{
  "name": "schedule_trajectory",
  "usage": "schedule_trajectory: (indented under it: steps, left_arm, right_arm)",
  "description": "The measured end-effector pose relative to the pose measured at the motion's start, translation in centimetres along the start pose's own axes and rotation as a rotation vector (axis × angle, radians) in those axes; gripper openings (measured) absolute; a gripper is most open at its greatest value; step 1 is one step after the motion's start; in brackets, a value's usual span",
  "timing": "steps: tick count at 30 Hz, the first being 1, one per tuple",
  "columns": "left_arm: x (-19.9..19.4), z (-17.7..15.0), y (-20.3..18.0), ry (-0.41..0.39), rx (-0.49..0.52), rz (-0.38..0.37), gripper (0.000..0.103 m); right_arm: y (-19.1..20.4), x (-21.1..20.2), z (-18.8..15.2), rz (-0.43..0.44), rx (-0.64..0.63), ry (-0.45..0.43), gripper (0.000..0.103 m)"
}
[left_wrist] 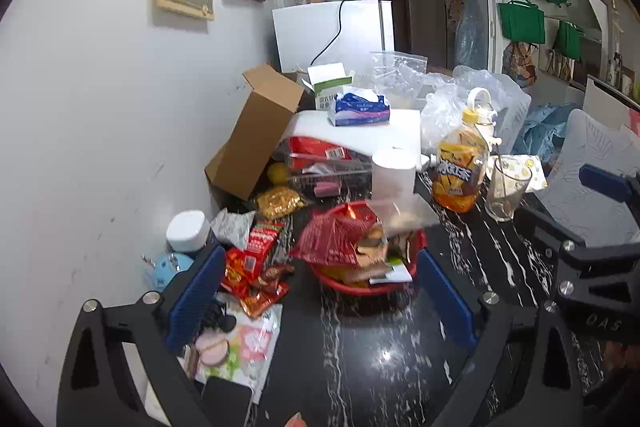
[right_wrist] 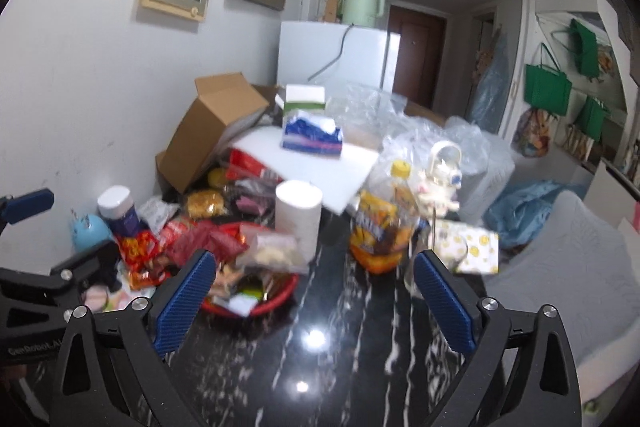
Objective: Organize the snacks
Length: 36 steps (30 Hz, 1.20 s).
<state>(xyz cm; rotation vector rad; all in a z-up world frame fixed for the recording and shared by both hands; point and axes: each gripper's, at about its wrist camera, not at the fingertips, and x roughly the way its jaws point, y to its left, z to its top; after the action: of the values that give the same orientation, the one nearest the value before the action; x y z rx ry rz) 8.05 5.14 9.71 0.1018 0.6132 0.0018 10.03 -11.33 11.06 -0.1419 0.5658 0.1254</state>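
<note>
1. Left tongs are spread wide w/ nothing between the blue pads, hovering over the dark marbled worktop, pointed at the red basket.
2. Right tongs also wide, nothing in them. They hang over bare worktop just right of the basket; the right-wrist view is pretty blurry tbh.
3. Each tong shows in the other's cam: right one at the far right edge of the left view, left one at the far left edge of the right view. So they're side by side, apart, not touching.
4. Snacks: the basket is piled up w/ a big red bag, some brownish packs and a clear bag on top.
5. More snacks loose on the worktop left of the basket: small red/orange packets, a yellow pack further back, and a pink/white pack nearest the left tongs.
6. Behind the basket: white paper roll standing upright, orange drink bottle w/ a yellow cap to its right, then an empty-looking glass.
7. Back left a cardboard box leans tilted against the wall; a blue tissue pack sits on a white board behind the roll.
</note>
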Motion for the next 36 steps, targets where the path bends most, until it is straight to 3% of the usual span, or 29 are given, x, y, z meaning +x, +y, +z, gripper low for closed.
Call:
schedule_trajectory:
  steps: [11, 16, 36]
  left_arm:
    - [1.0, -5.8, -0.9, 0.076, -0.05, -0.012, 0.097]
    - [1.6, -7.7, -1.2, 0.119, -0.056, -0.031, 0.097]
    - [1.2, -8.5, -1.3, 0.133, -0.062, -0.029, 0.097]
  right_arm:
    - [-0.2, -0.1, -6.4, -0.069, 0.02, 0.104, 0.1]
    - [-0.5, 0.1, -8.9, -0.051, 0.047, 0.147, 0.1]
    - [0.1, -0.6, -10.3, -0.023, 0.059, 0.159, 0.1]
